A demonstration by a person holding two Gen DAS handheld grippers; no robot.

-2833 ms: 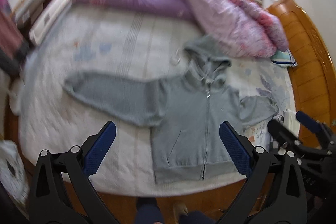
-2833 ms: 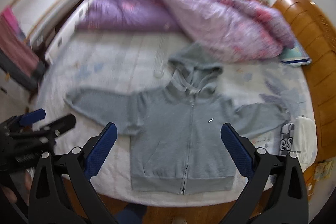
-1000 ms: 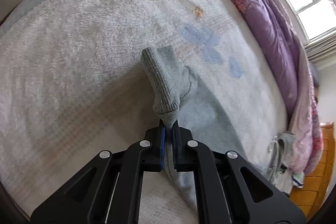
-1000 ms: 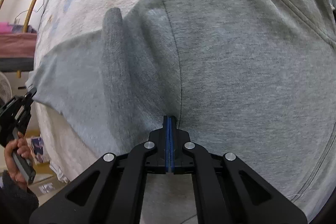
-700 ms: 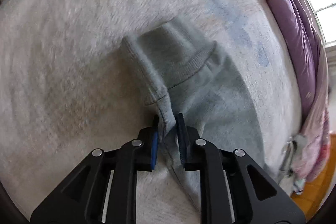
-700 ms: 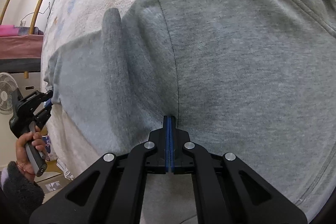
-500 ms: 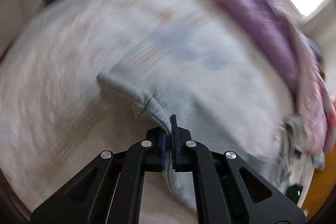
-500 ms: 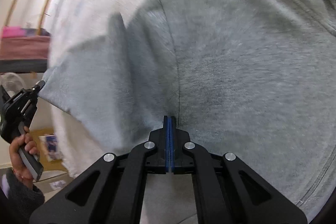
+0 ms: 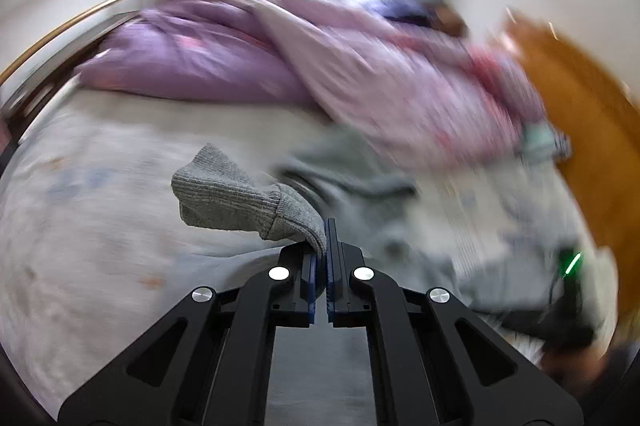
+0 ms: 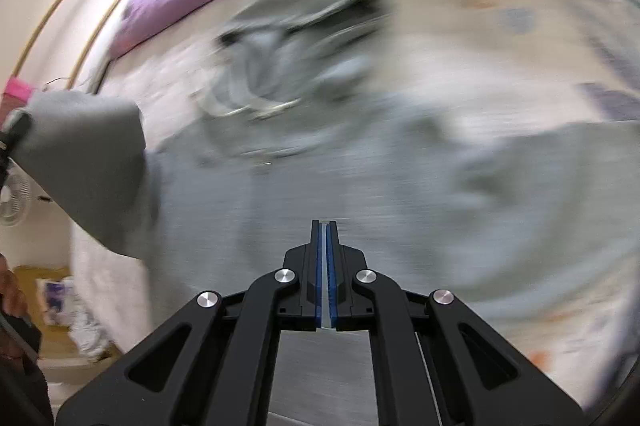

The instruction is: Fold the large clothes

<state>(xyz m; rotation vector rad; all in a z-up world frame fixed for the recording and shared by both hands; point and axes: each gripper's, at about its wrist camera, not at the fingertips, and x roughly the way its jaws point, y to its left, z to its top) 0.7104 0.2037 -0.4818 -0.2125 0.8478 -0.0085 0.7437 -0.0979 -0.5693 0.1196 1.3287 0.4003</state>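
Pinching hoodie cuff [image 9: 240, 198], left tongs [image 9: 320, 246]

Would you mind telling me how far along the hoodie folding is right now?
Early stage. In hand: the left gripper is shut on the sleeve cuff, lifted off the bed; the right gripper pinches the hoodie. No finished fold shows; the sleeves, body and hood remain.

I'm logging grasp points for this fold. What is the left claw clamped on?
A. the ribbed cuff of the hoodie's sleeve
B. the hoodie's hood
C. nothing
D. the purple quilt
A: in the left wrist view the left claw is shut on the gray ribbed cuff, which is lifted off the bed.
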